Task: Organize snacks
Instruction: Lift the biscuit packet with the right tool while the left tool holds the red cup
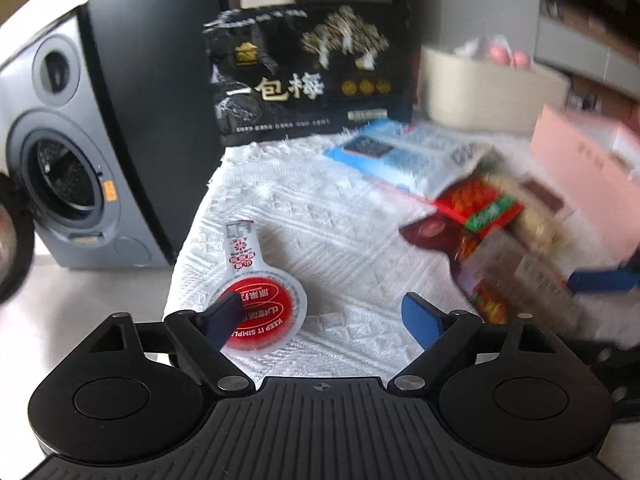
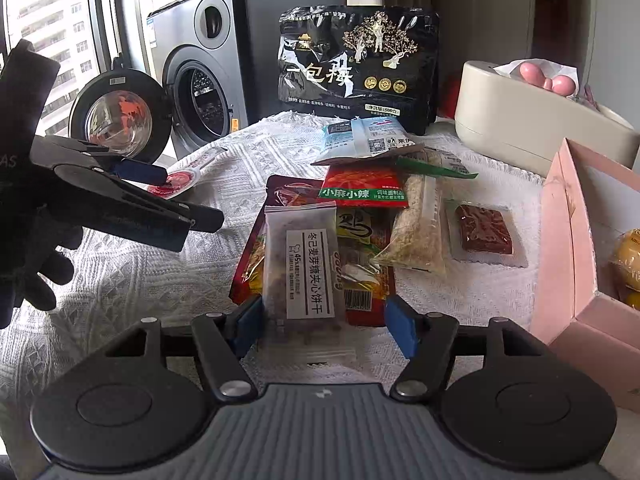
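A round red-lidded jelly cup point(image 1: 262, 312) lies on the white cloth point(image 1: 340, 240), partly under the left finger of my left gripper point(image 1: 320, 308), which stands wide open and does not clasp it. In the right wrist view that left gripper point(image 2: 180, 196) hovers over the same cup point(image 2: 176, 180), held by a gloved hand point(image 2: 32, 272). My right gripper point(image 2: 324, 320) is open around a clear biscuit packet with a white label point(image 2: 310, 272). Its left pad is close to the packet; a gap shows on the right side. The packet tops a heap of snack packets point(image 2: 362, 188).
A large black plum bag point(image 2: 356, 68) stands at the back. A cream container point(image 2: 520, 120) sits back right. An open pink box point(image 2: 568, 240) holding yellow items stands at the right. A washing machine point(image 2: 200, 80) is behind the table's left edge.
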The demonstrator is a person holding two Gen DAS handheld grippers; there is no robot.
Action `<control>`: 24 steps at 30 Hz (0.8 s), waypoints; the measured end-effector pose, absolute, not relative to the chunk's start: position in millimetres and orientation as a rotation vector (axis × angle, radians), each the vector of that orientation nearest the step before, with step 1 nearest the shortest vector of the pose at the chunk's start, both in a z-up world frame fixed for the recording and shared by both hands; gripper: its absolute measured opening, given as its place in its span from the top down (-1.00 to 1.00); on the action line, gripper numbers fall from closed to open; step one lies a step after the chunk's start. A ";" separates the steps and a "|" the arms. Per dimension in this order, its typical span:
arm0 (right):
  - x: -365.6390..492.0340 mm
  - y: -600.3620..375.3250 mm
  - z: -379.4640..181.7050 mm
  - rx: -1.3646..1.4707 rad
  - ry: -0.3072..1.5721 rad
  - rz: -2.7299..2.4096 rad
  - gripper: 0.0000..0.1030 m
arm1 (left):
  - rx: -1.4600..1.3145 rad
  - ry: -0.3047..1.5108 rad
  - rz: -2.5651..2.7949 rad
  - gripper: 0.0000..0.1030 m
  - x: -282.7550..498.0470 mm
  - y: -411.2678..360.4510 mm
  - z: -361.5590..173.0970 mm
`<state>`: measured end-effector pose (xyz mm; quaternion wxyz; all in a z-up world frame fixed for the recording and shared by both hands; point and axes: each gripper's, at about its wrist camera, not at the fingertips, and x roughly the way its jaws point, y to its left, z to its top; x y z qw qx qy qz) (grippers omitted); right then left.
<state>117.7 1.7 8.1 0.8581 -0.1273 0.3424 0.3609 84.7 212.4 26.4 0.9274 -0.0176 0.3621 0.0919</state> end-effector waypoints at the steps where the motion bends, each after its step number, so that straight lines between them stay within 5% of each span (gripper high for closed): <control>1: 117.9 1.6 8.0 -0.268 0.719 0.758 -0.30 | -0.049 0.728 0.207 -0.72 82.9 215.3 27.8; 15: 117.8 1.0 8.2 -0.262 0.720 0.759 -0.32 | -0.159 0.729 0.286 -0.70 95.3 248.1 10.8; 17: 118.0 0.6 8.4 -0.258 0.722 0.760 -0.33 | -0.172 0.711 0.278 -0.58 92.7 249.0 12.5; 19: 118.5 0.7 8.3 -0.257 0.723 0.760 -0.34 | -0.171 0.678 0.255 -0.18 87.7 247.4 15.5; 24: 117.7 0.7 8.3 -0.258 0.723 0.760 -0.34 | -0.158 0.674 0.234 -0.24 87.3 243.8 16.4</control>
